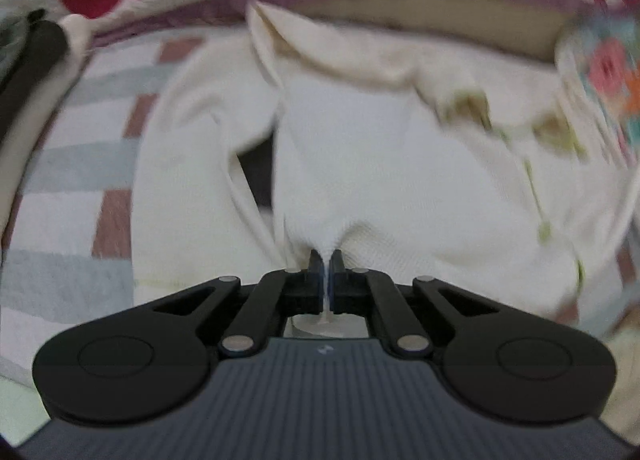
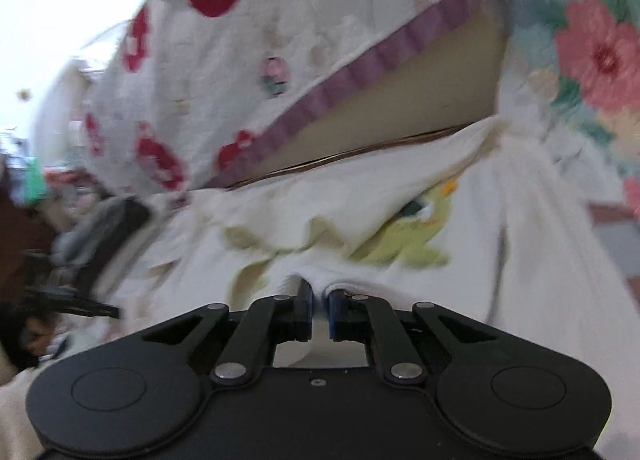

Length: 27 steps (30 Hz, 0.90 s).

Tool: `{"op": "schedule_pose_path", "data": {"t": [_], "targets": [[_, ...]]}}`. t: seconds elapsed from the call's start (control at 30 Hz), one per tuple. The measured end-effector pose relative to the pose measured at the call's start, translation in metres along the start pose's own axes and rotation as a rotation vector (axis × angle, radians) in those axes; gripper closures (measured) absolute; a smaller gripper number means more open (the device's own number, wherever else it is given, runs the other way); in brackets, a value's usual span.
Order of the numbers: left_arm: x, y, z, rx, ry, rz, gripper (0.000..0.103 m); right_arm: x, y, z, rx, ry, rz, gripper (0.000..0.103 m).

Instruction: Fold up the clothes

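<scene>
A cream-white garment (image 1: 380,164) with a green printed figure lies spread over a striped bedspread (image 1: 72,164). My left gripper (image 1: 327,260) is shut on a pinched fold of its edge, and the cloth rises away from the fingers. In the right wrist view the same garment (image 2: 360,212) shows its green print (image 2: 404,240). My right gripper (image 2: 319,294) is shut on another bunched part of its edge. The other gripper shows blurred at the left of the right wrist view (image 2: 96,244). Both views are motion-blurred.
A white quilt with red bear prints and a purple border (image 2: 248,60) hangs behind the garment. A floral cloth (image 2: 592,60) is at the right. A tan board (image 2: 420,108) stands under the quilt's edge. Dark clutter (image 2: 24,196) sits at far left.
</scene>
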<state>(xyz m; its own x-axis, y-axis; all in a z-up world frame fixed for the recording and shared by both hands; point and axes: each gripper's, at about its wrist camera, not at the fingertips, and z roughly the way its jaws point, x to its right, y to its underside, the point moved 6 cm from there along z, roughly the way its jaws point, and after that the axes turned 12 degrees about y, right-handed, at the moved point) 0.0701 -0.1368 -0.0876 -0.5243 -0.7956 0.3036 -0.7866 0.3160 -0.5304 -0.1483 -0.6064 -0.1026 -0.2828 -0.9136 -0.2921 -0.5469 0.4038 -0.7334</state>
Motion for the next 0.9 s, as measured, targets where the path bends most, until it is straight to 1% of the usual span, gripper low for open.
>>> {"op": "schedule_pose_path", "data": {"t": [0.07, 0.1, 0.13, 0.17, 0.2, 0.27, 0.3, 0.37, 0.4, 0.47, 0.53, 0.57, 0.63, 0.7, 0.73, 0.77, 0.8, 0.83, 0.87, 0.9], "targets": [[-0.008, -0.002, 0.005, 0.019, -0.02, -0.063, 0.1, 0.003, -0.003, 0.016, -0.006, 0.14, -0.03, 0.093], [-0.009, 0.004, 0.008, -0.001, -0.07, -0.073, 0.099, 0.004, -0.002, 0.024, -0.017, 0.188, -0.043, 0.093], [-0.01, 0.009, 0.01, -0.021, -0.119, -0.083, 0.098, 0.006, 0.001, 0.03, -0.035, 0.204, -0.05, 0.093], [-0.007, 0.018, 0.012, -0.048, -0.153, -0.062, 0.098, 0.007, 0.006, 0.034, -0.05, 0.209, -0.053, 0.09], [-0.003, 0.025, 0.011, -0.048, -0.155, -0.039, 0.098, 0.011, 0.013, 0.036, -0.063, 0.198, -0.043, 0.088], [-0.002, 0.04, 0.003, -0.025, -0.131, -0.03, 0.097, 0.022, 0.027, 0.029, -0.091, 0.154, 0.019, 0.087], [-0.004, 0.044, 0.0, -0.015, -0.116, -0.046, 0.095, 0.027, 0.033, 0.024, -0.103, 0.127, 0.054, 0.083], [-0.015, 0.048, -0.005, 0.02, -0.073, -0.108, 0.094, 0.036, 0.045, 0.012, -0.114, 0.079, 0.119, 0.076], [-0.02, 0.049, -0.007, 0.038, -0.051, -0.14, 0.093, 0.038, 0.049, 0.007, -0.113, 0.063, 0.138, 0.073], [-0.021, 0.046, -0.006, 0.046, -0.019, -0.153, 0.089, 0.036, 0.053, 0.001, -0.101, 0.048, 0.145, 0.069], [-0.021, 0.043, -0.005, 0.054, 0.012, -0.166, 0.075, 0.03, 0.058, 0.001, -0.1, 0.045, 0.12, 0.061], [-0.018, 0.044, -0.004, 0.049, 0.015, -0.162, 0.073, 0.026, 0.061, 0.002, -0.102, 0.046, 0.101, 0.054], [-0.013, 0.046, 0.001, 0.032, 0.022, -0.151, 0.064, 0.02, 0.064, 0.008, -0.108, 0.058, 0.058, 0.052], [-0.007, 0.048, 0.007, 0.002, 0.012, -0.121, 0.06, 0.014, 0.067, 0.015, -0.113, 0.072, 0.014, 0.052], [-0.004, 0.049, 0.01, -0.015, 0.009, -0.104, 0.065, 0.01, 0.066, 0.018, -0.112, 0.062, -0.003, 0.052], [-0.001, 0.05, 0.013, -0.031, 0.005, -0.086, 0.073, 0.004, 0.064, 0.019, -0.11, 0.033, -0.013, 0.07], [0.004, 0.049, 0.016, -0.049, 0.009, -0.058, 0.101, -0.002, 0.06, 0.02, -0.117, -0.012, -0.002, 0.094], [0.01, 0.043, 0.015, -0.046, 0.012, -0.032, 0.101, -0.009, 0.053, 0.019, -0.122, -0.075, 0.032, 0.094], [0.016, 0.037, 0.015, -0.043, 0.015, -0.006, 0.101, -0.017, 0.043, 0.017, -0.108, -0.128, 0.059, 0.094], [0.021, 0.03, 0.014, -0.04, 0.017, 0.02, 0.101, -0.023, 0.032, 0.016, -0.09, -0.161, 0.076, 0.094]]}}
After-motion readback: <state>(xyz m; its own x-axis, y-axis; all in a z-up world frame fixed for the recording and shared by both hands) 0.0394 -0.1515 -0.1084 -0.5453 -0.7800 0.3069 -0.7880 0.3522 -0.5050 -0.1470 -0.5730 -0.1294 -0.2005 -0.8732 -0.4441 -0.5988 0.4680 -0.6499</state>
